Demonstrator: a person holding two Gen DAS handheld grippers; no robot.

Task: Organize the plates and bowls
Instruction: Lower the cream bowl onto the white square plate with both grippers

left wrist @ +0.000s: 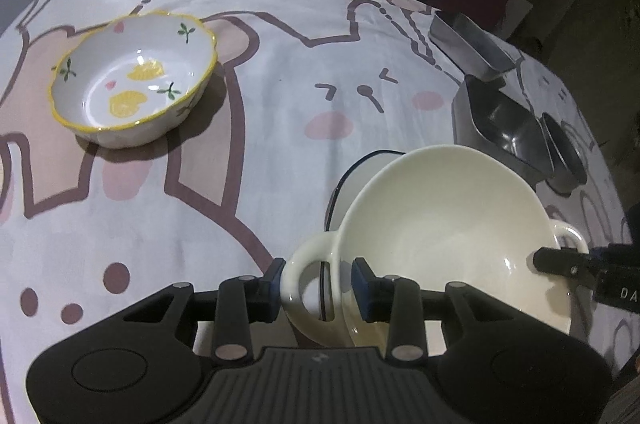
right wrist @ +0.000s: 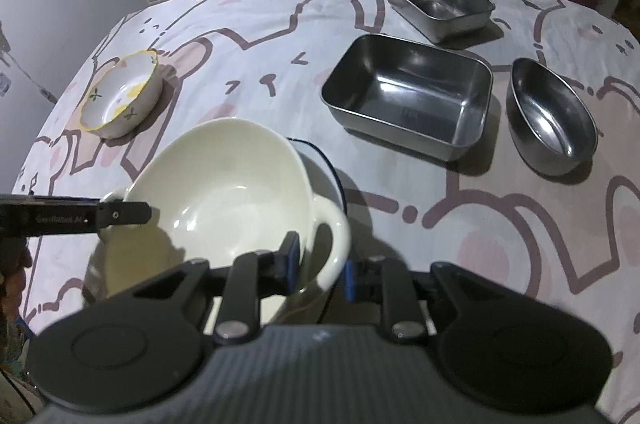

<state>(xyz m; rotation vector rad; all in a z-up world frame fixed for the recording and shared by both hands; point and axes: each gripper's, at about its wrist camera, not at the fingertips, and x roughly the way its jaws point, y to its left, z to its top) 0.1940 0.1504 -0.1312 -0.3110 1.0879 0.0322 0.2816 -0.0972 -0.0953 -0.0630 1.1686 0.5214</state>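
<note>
My L-wrist view gives the yellow-rimmed bowl (left wrist: 134,80) up close: scalloped edge, lemon and leaf print inside, sitting alone far left on the tablecloth (left wrist: 260,128). The metal pieces there are edge-on and overlapping at the right, so hard to count from that side. My R-wrist view opens them up: big steel tray (right wrist: 408,96) in the middle, smaller steel tray (right wrist: 438,2) behind it, oval steel bowl (right wrist: 552,116) to the right, all apart from each other. R view also shows a sliver of a hand at far left edge.

Main item: cream bowl (left wrist: 452,228), glossy, plain, w/ a loop handle each side, tilted, resting on or just over a white plate w/ dark rim (left wrist: 352,184); can't tell if they touch. Only a bit of that plate peeks out behind the bowl in both views. It's all near me, front centre of the table.

My left gripper (left wrist: 318,286) has its blue pads either side of the near loop handle; left pad touches it, right pad looks a hair off, so can't tell if it's truly clamped. My right gripper (right wrist: 320,266) sits on the opposite handle, pads pressing both sides of it, clamped.

Count: 2 ceramic bowls, 1 plate, 2 steel trays, 1 steel bowl, 2 grippers.
</note>
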